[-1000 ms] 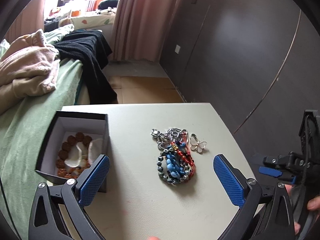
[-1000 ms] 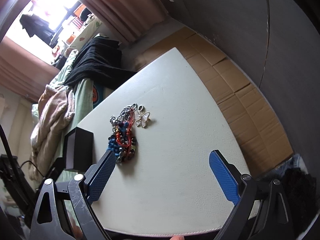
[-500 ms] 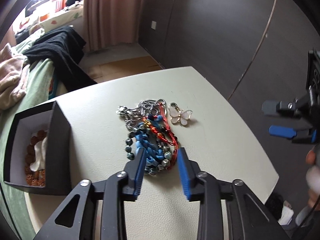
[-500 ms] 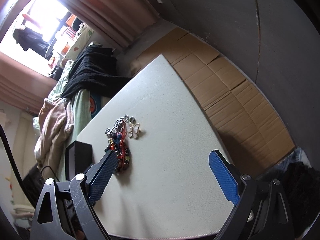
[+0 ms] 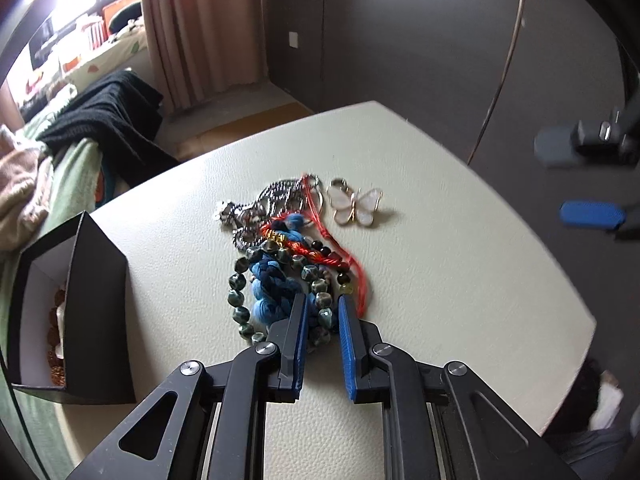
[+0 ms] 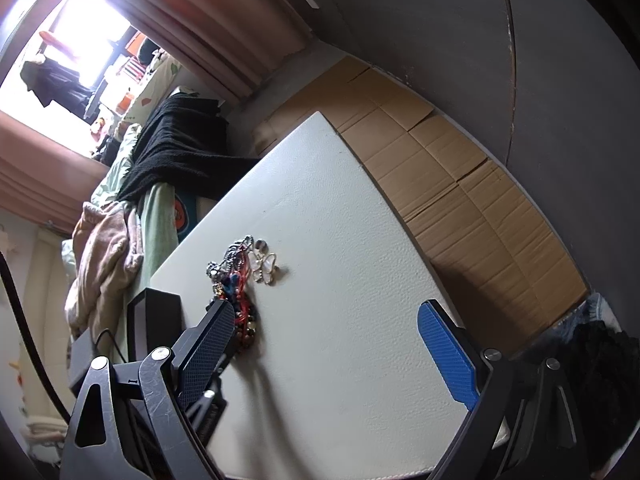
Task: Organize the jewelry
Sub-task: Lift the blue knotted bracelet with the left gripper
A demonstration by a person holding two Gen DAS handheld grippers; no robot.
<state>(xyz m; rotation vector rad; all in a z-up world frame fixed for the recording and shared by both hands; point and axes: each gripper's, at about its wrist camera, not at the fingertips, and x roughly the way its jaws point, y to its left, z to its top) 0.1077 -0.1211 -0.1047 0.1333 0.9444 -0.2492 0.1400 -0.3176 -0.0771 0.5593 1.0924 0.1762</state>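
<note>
A tangle of jewelry (image 5: 288,252) lies mid-table: green-grey bead bracelet (image 5: 240,300), blue braided cord (image 5: 272,280), red cord (image 5: 348,256), silver chain (image 5: 264,204). A white butterfly pendant (image 5: 356,204) lies just right of it. My left gripper (image 5: 322,308) is nearly shut around beads at the near end of the green-grey bracelet. My right gripper (image 6: 326,328) is open and empty, above the table's near right part. The pile (image 6: 236,280) and butterfly (image 6: 266,266) also show in the right wrist view.
A black box (image 5: 96,280) with a white lining, holding brown beads, stands at the table's left; it also shows in the right wrist view (image 6: 154,324). A bed with clothes (image 5: 60,148) is beyond the left edge. Cardboard (image 6: 460,184) covers the floor to the right.
My left gripper has moved forward onto the pile and its fingers have closed from wide open to a narrow gap around the beads. My right gripper has drawn back and stayed open.
</note>
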